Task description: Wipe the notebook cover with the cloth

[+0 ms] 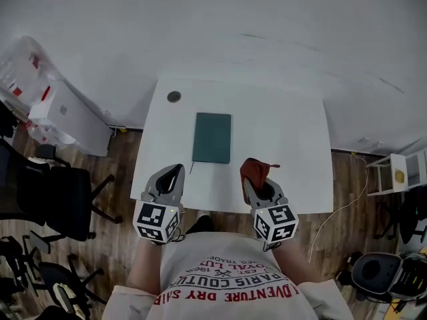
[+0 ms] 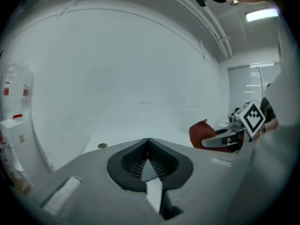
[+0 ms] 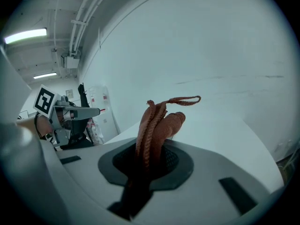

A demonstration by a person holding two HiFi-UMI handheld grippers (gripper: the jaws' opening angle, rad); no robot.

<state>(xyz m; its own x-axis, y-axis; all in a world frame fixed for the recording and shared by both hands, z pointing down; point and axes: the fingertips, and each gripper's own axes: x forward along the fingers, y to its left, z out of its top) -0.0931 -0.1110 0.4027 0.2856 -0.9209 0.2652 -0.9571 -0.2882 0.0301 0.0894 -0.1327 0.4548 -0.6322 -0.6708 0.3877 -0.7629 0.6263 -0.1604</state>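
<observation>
Nearest, just short of the notebook (image 1: 212, 137) on its left: left gripper (image 1: 175, 173), fingers (image 2: 132, 157) pressed together with nothing between them. Short of the notebook on its right: right gripper (image 1: 257, 181), fingers pinching a bunched rust-red cloth (image 1: 254, 169), apart from the cover. Then the dark green notebook itself, closed, flat on the white table (image 1: 293, 132). Beyond its far left corner, a small round disc (image 1: 174, 97). Well left of it, off the table, a black chair (image 1: 60, 199).

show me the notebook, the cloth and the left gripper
notebook (image 1: 212, 137), head view, middle of green cover
cloth (image 3: 151, 125), right gripper view, bunched folds above jaws
left gripper (image 1: 177, 169), head view, between its fingertips
</observation>
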